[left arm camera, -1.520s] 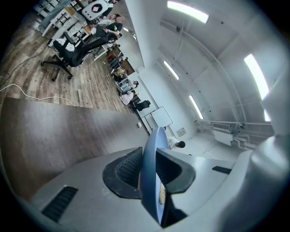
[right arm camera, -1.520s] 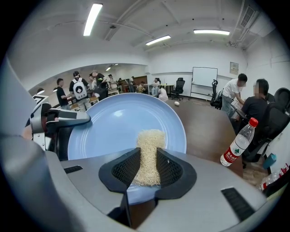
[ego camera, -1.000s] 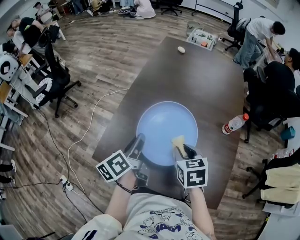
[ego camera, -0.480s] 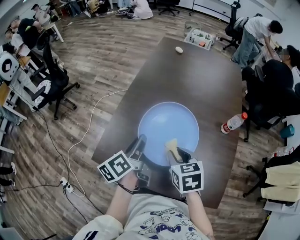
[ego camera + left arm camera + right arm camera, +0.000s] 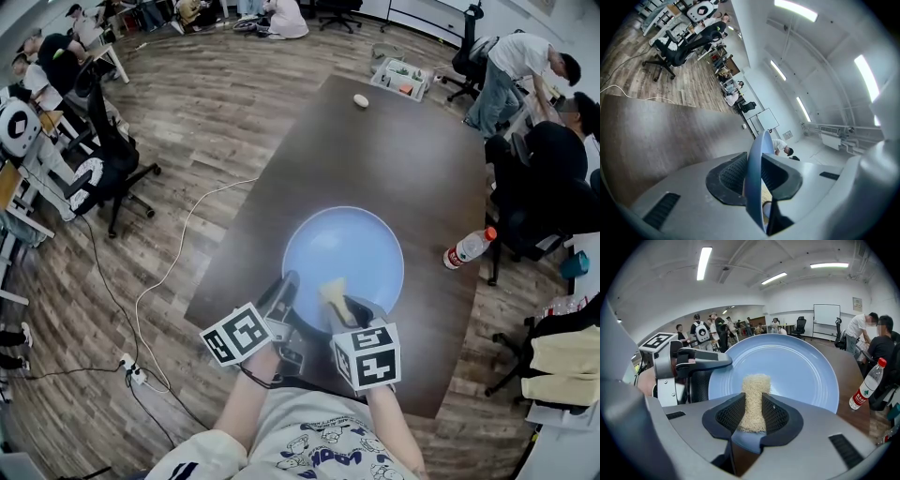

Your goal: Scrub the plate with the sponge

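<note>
A large light-blue plate (image 5: 352, 246) lies on the dark wooden table (image 5: 394, 141). My left gripper (image 5: 284, 291) is shut on the plate's near-left rim; the left gripper view shows that rim (image 5: 754, 173) edge-on between its pads. My right gripper (image 5: 339, 302) is shut on a pale yellow sponge (image 5: 333, 290), whose tip rests on the plate's near part. The right gripper view shows the sponge (image 5: 753, 399) clamped upright between the pads, above the plate (image 5: 797, 366), with the left gripper (image 5: 701, 363) on the rim at left.
A plastic bottle with a red cap (image 5: 468, 247) lies on the table to the plate's right. A small pale object (image 5: 361, 100) sits at the table's far end. Office chairs (image 5: 112, 159), a floor cable (image 5: 173, 262) and people surround the table.
My right gripper has carried the sponge leftward across the plate's near part, toward the left gripper. The left gripper and the plate have stayed where they were.
</note>
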Tool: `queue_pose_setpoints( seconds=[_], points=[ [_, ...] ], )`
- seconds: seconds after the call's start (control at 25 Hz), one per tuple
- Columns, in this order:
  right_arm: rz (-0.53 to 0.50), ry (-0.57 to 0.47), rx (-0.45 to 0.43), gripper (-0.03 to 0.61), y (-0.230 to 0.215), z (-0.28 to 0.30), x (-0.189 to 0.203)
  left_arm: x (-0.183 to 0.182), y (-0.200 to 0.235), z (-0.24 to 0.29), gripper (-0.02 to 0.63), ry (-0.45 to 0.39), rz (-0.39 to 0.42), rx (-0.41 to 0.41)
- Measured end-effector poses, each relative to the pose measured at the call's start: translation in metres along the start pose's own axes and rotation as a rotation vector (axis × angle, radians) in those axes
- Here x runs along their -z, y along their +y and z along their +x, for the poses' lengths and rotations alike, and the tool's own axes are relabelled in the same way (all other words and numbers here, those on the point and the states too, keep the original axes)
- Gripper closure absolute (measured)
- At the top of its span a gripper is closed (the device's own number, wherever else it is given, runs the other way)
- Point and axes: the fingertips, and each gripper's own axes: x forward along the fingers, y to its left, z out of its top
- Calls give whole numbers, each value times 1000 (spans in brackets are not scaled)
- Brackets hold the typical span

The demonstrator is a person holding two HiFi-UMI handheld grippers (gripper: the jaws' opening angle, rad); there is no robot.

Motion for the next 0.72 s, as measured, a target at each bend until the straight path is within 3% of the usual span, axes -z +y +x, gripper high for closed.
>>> queue_pose_setpoints(
  seconds=[0.72],
  points=[
    [-45, -16, -29, 465, 10, 7, -22, 8, -7, 6, 540, 24, 24, 17]
  ],
)
